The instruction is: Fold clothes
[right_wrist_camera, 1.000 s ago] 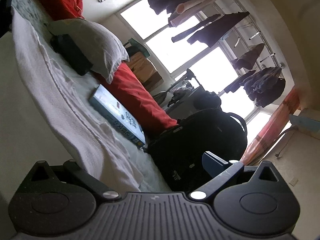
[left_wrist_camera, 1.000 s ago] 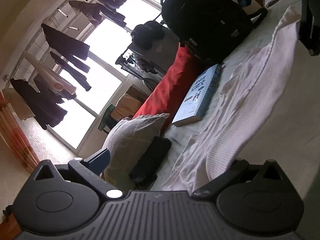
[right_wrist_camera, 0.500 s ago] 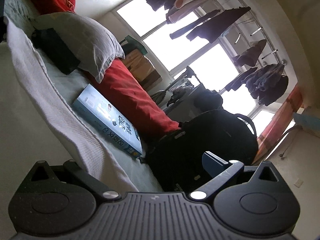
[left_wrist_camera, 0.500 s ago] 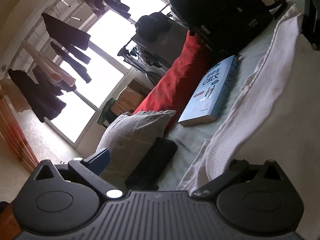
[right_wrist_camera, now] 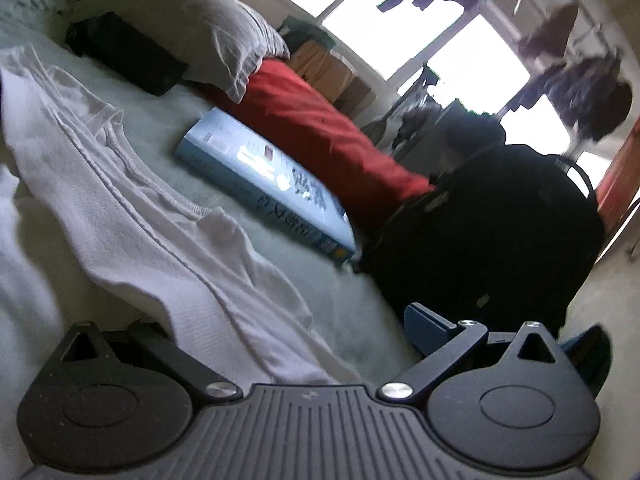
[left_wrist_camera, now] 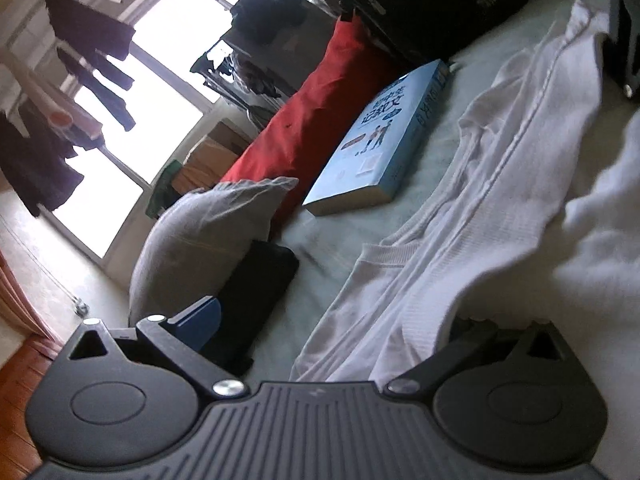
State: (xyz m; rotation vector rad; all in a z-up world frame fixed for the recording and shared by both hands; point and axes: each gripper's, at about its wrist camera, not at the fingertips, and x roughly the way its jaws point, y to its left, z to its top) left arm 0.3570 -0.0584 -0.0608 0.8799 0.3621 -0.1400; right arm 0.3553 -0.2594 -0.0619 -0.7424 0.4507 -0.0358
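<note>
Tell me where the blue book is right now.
The blue book lies flat on the bed, between the red cushion and the white garment, near the black backpack.

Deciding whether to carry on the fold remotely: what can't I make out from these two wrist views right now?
- Left claw: the white garment drapes over one finger, so the grip is unreadable.
- Right claw: the same cloth covers the near finger.
- Garment's lower part: blurred and cut off by the left wrist view's right edge.
- Book cover: motion-blurred in the right wrist view.
</note>
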